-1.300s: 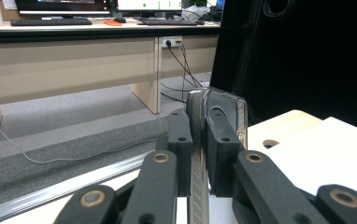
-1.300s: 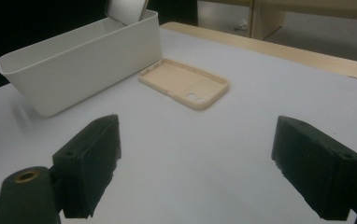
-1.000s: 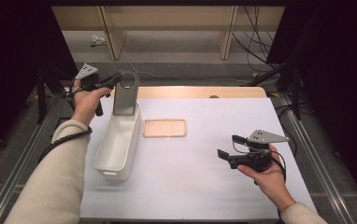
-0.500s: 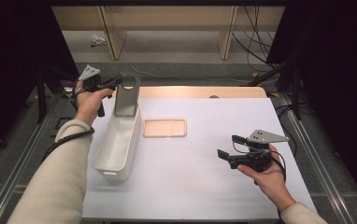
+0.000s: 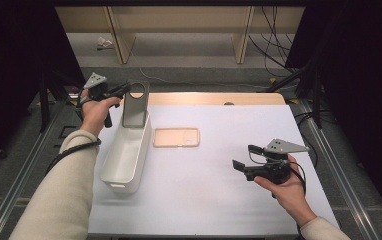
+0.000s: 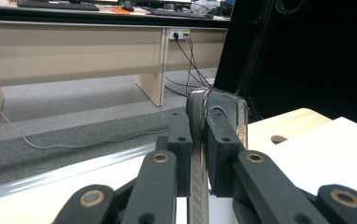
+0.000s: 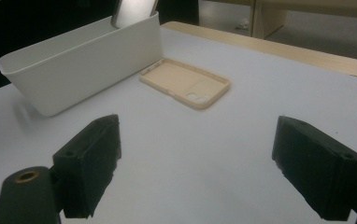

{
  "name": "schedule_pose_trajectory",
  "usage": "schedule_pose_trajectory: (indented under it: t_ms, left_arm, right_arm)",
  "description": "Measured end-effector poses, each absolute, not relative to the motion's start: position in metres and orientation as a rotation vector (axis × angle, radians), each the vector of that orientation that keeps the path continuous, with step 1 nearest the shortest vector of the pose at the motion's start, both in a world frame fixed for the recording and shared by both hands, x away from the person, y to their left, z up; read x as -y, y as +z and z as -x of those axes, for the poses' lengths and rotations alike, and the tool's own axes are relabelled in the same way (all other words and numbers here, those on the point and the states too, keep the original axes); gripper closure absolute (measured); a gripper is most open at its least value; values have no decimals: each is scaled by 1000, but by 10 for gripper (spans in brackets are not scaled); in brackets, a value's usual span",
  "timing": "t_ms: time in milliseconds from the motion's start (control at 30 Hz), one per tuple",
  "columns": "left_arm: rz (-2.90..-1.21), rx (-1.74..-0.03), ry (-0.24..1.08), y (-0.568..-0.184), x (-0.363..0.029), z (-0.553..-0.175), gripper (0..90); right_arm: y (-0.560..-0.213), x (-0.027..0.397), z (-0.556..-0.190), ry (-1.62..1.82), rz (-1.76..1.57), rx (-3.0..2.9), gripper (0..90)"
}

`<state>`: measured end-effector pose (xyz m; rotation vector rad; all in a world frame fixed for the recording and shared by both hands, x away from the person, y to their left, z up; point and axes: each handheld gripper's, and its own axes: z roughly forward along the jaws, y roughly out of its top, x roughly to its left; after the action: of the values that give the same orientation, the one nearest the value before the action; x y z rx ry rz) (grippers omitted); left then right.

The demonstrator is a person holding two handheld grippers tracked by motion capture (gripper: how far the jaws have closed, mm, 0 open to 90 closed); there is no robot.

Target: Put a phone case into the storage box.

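Held upright over the far end of a white bin (image 5: 127,155): a grey phone case (image 5: 135,106), pinched at its top edge by the left hand-held gripper (image 5: 124,90). Thin, light, probably flexible; best taken by an edge, as here. Tan phone case (image 5: 176,137) flat on the worktop (image 5: 219,200), just beside the bin. Right hand-held gripper (image 5: 240,161) spread wide, empty, well apart. Left gripper view reveals the clamped rim; right gripper view the tan case's camera cutouts.

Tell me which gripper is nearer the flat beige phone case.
Left. The left gripper is up-left of the beige phone case, over the white bin's far end; the right gripper sits farther right.
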<state>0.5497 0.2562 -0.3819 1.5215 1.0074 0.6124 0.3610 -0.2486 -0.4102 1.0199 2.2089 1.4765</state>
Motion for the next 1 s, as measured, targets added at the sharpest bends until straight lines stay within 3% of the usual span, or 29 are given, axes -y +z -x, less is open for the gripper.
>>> schedule_pose_trajectory:
  t_ms: [1000]
  left_arm:
    - [-1552,-1077,567,-409,-267,-547,782]
  right_arm:
    - [-411,248,-361,1474,-1026,-2215,163]
